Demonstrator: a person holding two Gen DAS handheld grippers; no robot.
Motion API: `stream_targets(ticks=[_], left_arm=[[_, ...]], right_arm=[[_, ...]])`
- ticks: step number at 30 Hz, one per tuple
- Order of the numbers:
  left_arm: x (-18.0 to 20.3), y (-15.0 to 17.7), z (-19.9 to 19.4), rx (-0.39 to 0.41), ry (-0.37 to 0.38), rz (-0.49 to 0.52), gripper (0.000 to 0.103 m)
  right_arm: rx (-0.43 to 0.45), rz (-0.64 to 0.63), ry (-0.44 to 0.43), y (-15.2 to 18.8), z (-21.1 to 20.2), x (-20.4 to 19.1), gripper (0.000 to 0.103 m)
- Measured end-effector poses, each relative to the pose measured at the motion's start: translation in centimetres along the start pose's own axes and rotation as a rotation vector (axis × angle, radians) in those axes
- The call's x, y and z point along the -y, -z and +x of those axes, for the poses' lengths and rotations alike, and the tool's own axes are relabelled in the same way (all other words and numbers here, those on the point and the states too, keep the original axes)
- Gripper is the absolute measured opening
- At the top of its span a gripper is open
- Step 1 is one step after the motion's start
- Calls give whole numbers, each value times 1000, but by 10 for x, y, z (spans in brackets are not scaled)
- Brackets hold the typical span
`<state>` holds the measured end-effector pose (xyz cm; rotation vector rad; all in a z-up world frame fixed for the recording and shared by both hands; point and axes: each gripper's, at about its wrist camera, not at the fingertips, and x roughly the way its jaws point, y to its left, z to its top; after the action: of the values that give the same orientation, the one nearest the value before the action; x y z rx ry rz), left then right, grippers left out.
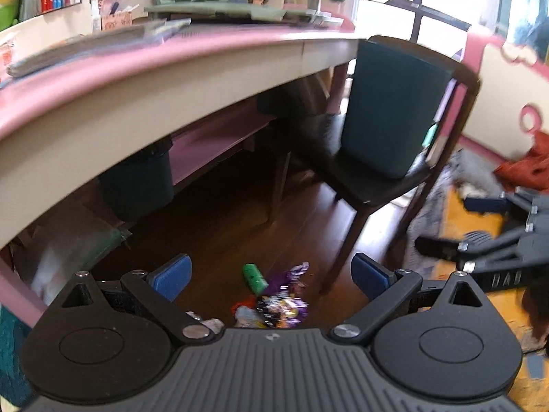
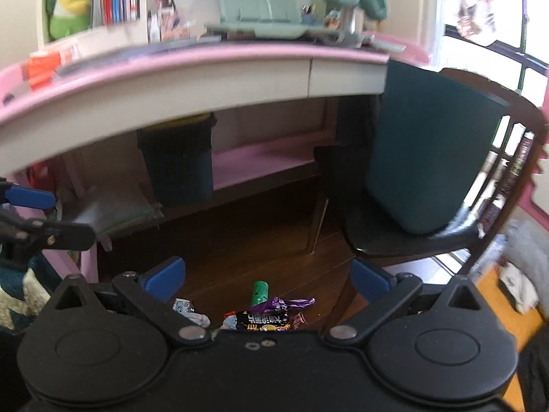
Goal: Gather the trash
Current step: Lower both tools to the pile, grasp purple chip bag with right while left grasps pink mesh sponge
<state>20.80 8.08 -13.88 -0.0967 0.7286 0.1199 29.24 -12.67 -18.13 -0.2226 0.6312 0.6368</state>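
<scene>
A small heap of trash lies on the dark wood floor: a green cylinder (image 1: pixel 254 276), purple and black wrappers (image 1: pixel 284 304) and crumpled pale wrappers. In the right wrist view the green cylinder (image 2: pixel 260 292), a black wrapper (image 2: pixel 266 321), a purple wrapper (image 2: pixel 281 304) and a pale wrapper (image 2: pixel 187 309) show. A dark bin (image 1: pixel 137 185) stands under the desk, also in the right wrist view (image 2: pixel 178 164). My left gripper (image 1: pixel 271 274) is open and empty above the heap. My right gripper (image 2: pixel 267 279) is open and empty above it too, and shows at the right of the left wrist view (image 1: pixel 446 226).
A pink-edged desk (image 1: pixel 171 68) curves overhead with books and green holders on it. A dark wooden chair (image 1: pixel 394 130) with a teal cushion stands to the right, its legs beside the trash. A yellow mat (image 1: pixel 480 216) lies at far right.
</scene>
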Motion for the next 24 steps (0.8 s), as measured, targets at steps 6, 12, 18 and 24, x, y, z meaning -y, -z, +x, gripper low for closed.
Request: stream_targets(ticks=[6, 12, 18, 24], left_arm=[[-18, 24, 85, -96, -34, -22, 100], [-43, 56, 162, -197, -43, -76, 100], [-56, 92, 228, -304, -44, -52, 100], [-65, 137, 300, -480, -22, -66, 100]], right_arm=[[-68, 7, -29, 8, 94, 21, 103], [-181, 70, -25, 20, 189, 29, 103], [-321, 164, 20, 45, 277, 38, 96], [-414, 328, 42, 75, 338, 58, 94]])
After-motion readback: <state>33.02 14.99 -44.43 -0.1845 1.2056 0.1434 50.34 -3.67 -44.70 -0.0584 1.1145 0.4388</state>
